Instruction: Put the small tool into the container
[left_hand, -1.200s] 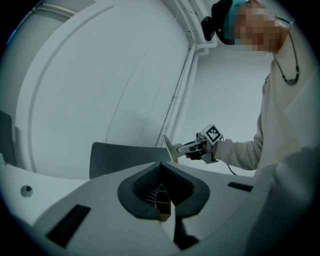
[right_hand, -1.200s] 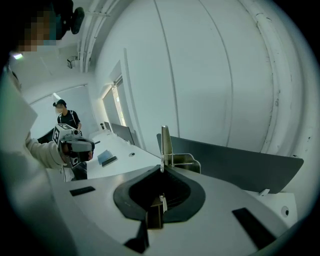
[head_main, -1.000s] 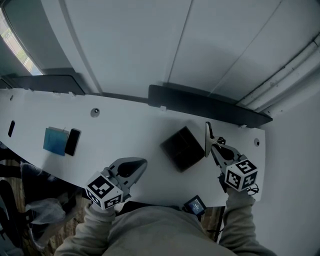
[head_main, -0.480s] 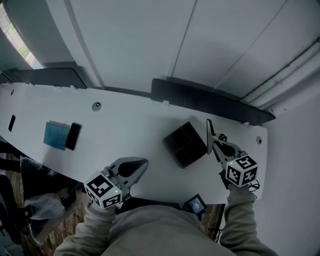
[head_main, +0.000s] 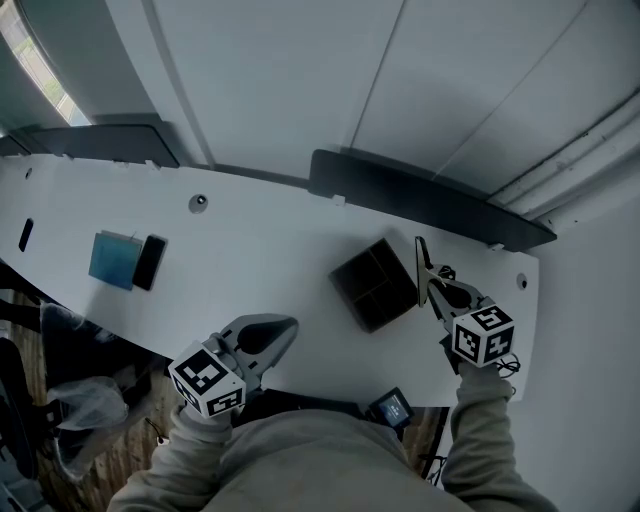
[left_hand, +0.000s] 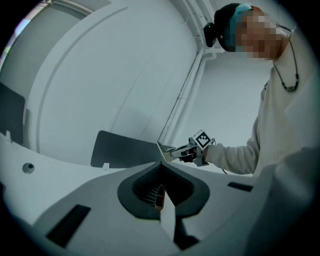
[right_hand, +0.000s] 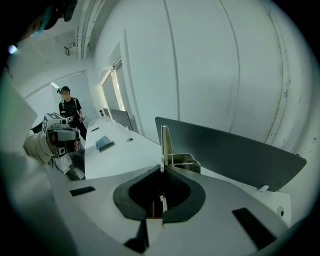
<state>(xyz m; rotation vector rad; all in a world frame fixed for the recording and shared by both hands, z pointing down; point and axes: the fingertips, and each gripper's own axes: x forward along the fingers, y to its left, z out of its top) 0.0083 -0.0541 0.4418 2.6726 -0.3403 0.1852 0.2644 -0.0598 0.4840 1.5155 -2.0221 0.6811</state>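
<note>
Metal, thin and flat: the small silver tool (right_hand: 163, 142) is a narrow upright blade with a small bracket-like part at its foot. It is probably light and rigid, with smooth faces that could slip or swivel under a loose pinch. The flat faces low on the blade, near the bracket, look like the best place to hold it, since the tool has the least leverage there to twist.

That is roughly where it is held. The right gripper (right_hand: 161, 167) has its fingers closed on the tool's lower end, and the blade stands straight up out of them. In the head view the tool (head_main: 419, 262) is in the air just beside the right corner of the black square container (head_main: 375, 285), not yet over its opening. The container appears to be divided into compartments and sits on the white surface (head_main: 250, 260).

The left gripper (head_main: 285, 328) rests near the front edge of the surface, well apart from the container. Its fingers are closed together with nothing between them.
</note>
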